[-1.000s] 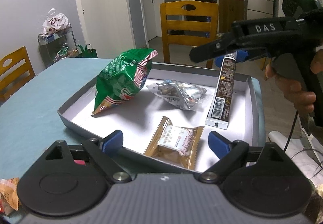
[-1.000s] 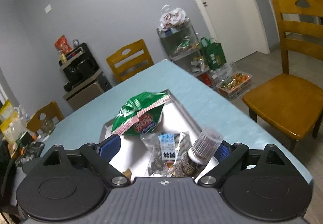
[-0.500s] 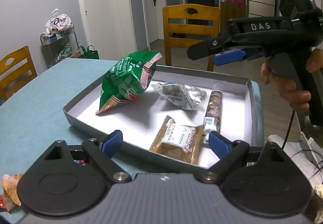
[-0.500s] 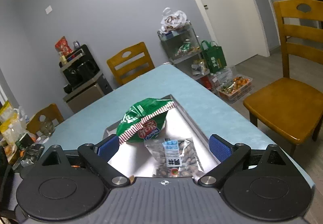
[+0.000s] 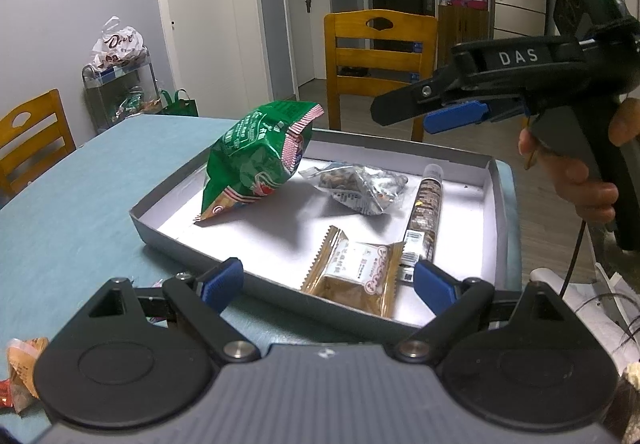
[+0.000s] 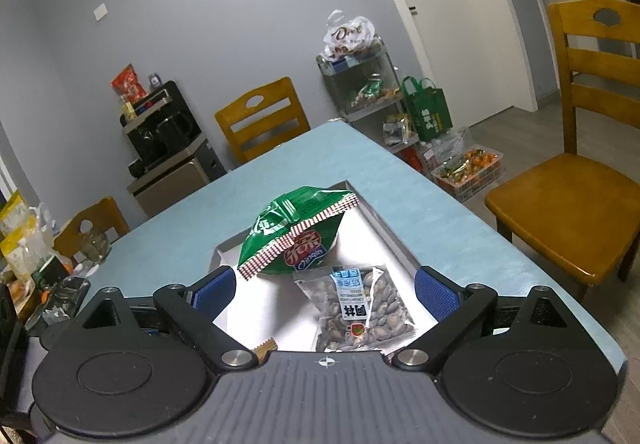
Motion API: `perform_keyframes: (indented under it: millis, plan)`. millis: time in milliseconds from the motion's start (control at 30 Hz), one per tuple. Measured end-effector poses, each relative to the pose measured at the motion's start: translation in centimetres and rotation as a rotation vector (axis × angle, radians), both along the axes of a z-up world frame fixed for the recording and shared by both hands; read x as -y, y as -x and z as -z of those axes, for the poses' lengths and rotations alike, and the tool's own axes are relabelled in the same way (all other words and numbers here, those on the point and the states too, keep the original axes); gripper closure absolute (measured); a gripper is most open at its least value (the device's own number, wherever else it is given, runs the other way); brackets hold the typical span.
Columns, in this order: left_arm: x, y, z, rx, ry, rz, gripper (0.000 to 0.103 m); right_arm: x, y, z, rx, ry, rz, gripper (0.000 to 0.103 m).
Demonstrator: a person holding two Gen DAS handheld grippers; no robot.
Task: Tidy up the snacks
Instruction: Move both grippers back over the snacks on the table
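Observation:
A grey box lid tray point(image 5: 168, 228) on the blue table holds a green chip bag point(image 5: 256, 159), a clear nut packet point(image 5: 360, 187), a brown snack tube point(image 5: 426, 211) lying flat and a gold biscuit packet point(image 5: 356, 272). My left gripper point(image 5: 328, 286) is open and empty at the tray's near edge. My right gripper point(image 5: 436, 115) is open and empty, held above the tray's right side. In the right wrist view, the right gripper point(image 6: 324, 284) hovers over the nut packet point(image 6: 360, 308) and chip bag point(image 6: 296, 232) in the tray point(image 6: 384, 228).
Loose snack wrappers point(image 5: 20, 372) lie on the table at the left. A wooden chair point(image 5: 380, 55) stands behind the tray, another point(image 6: 576, 179) to its side. A cart with bags point(image 6: 360, 83) stands by the wall.
The right gripper opened and let go of the brown tube, which now lies flat in the tray. The right gripper then rose and drew back to the right.

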State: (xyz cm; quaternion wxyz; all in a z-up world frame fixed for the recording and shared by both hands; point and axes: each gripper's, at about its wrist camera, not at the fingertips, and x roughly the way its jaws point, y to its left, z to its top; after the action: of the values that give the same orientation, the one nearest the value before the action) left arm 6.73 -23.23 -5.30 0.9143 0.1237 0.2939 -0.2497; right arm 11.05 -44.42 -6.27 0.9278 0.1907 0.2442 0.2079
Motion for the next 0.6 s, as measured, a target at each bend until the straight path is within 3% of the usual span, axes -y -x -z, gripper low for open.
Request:
perform_keyframes:
  millis: [300,600]
  plan:
    - [-2.0,1.1,-0.6,0.022,0.027,-0.035,0.01,-1.8,0.3,-0.7,-0.003,0.036,-0.021,0.005]
    - [-5.6,2.5,-1.3,0.044,0.066,-0.094,0.009,-6.6,1.0,-1.6,0.013,0.245,0.013,0.003]
